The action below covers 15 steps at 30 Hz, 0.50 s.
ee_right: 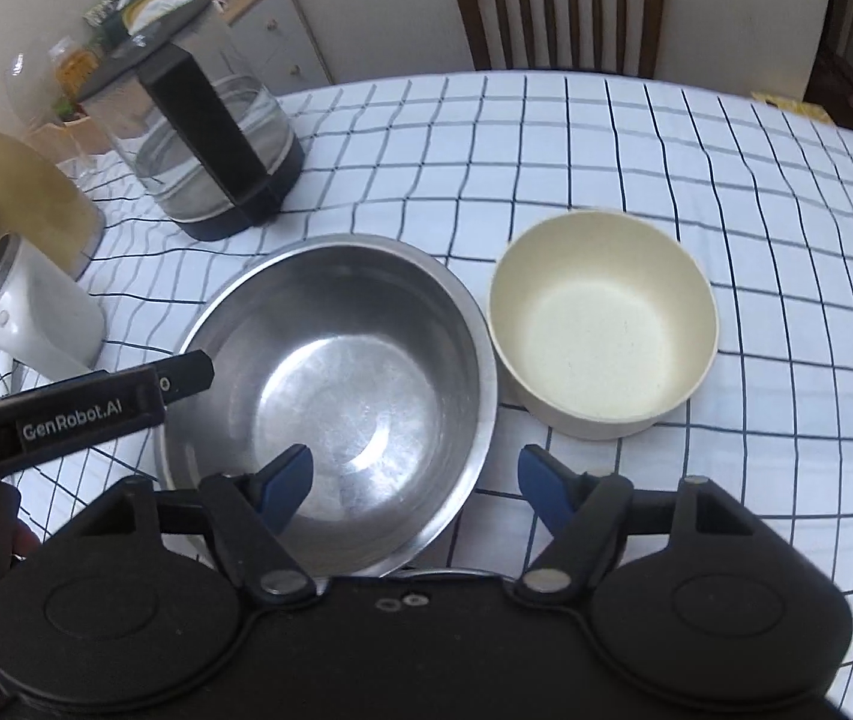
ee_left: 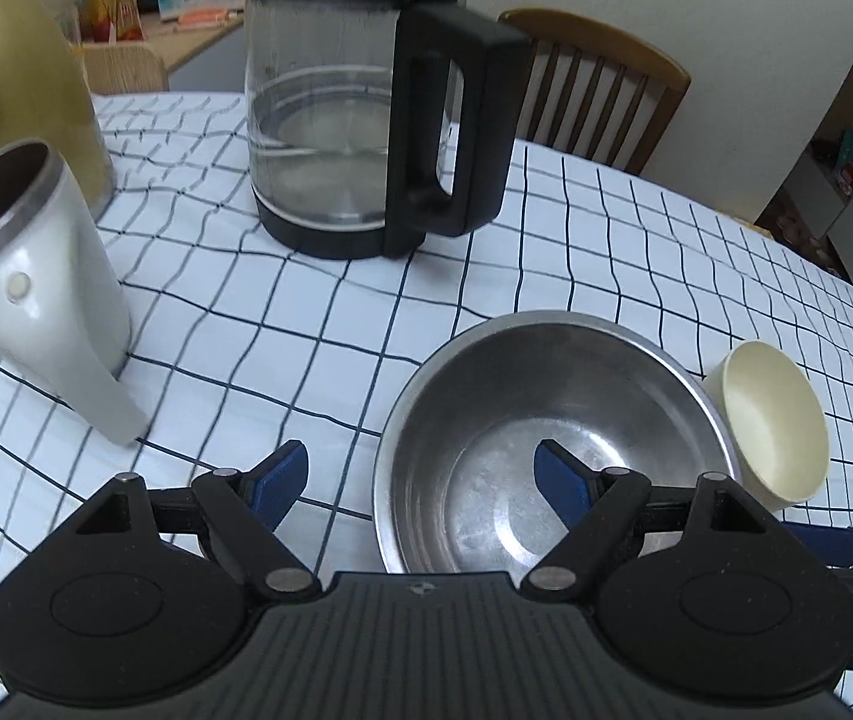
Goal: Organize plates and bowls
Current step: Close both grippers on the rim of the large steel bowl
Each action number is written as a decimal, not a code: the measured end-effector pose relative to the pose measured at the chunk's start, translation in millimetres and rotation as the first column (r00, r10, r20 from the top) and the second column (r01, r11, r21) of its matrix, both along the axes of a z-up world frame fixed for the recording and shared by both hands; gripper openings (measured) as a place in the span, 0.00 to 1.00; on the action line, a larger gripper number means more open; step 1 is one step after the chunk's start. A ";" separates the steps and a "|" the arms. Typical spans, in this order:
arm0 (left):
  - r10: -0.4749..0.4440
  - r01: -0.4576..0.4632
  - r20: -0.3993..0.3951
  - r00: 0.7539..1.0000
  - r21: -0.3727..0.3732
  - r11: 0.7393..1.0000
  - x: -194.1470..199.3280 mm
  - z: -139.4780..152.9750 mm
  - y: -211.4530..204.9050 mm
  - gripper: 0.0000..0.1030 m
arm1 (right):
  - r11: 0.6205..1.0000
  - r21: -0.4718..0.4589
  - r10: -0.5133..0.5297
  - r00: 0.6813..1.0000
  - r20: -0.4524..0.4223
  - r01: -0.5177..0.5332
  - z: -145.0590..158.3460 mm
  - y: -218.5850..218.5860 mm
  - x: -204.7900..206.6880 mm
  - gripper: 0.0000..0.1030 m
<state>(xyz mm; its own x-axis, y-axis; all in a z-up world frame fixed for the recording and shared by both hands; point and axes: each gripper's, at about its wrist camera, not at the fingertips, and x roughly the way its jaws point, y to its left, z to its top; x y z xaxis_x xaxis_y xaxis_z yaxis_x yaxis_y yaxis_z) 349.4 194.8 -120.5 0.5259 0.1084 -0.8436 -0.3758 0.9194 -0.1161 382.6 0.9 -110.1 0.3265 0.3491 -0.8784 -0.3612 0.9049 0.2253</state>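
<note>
The checked tablecloth point(ee_right: 606, 138) fills the frame, a wooden chair point(ee_right: 558, 6) at the top. Steel bowl point(ee_right: 330, 384) in the centre, cream bowl point(ee_right: 600, 324) to its right. My left gripper point(ee_left: 420, 480) and right gripper point(ee_right: 414, 480) are spread apart, empty. The kettle point(ee_right: 204, 138) is blurred at upper left.

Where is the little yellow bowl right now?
The cream bowl sits on the checked tablecloth, just right of the steel bowl, ahead of the right gripper.

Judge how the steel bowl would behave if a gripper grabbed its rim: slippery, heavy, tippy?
The steel bowl looks polished and smooth, so the fingers may slip on its thin rim. It is empty and looks thin-walled, so probably light. Its rounded sides suggest it could rock or slide on the checked tablecloth if pushed.
</note>
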 end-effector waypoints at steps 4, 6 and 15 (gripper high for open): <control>0.001 -0.001 -0.030 1.000 -0.013 1.000 6.7 -11.6 2.8 0.69 | 1.000 -0.013 -0.013 1.000 -0.021 0.013 -7.6 -2.2 6.5 0.65; 0.007 -0.008 -0.054 0.999 -0.018 1.000 10.0 -18.0 5.1 0.59 | 1.000 -0.013 -0.021 0.999 -0.032 0.020 -10.4 -3.1 9.5 0.60; 0.037 -0.041 -0.087 0.996 -0.046 0.998 12.1 -32.3 14.6 0.24 | 0.999 -0.027 -0.039 0.997 -0.067 0.037 -19.9 3.1 18.2 0.34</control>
<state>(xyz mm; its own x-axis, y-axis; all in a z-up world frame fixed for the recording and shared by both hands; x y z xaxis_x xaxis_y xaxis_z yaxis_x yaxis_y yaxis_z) 361.5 209.4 -152.8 0.4472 0.0859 -0.8903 -0.4217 0.8981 -0.1251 400.8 4.0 -130.0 0.2791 0.3141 -0.9074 -0.3113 0.9235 0.2240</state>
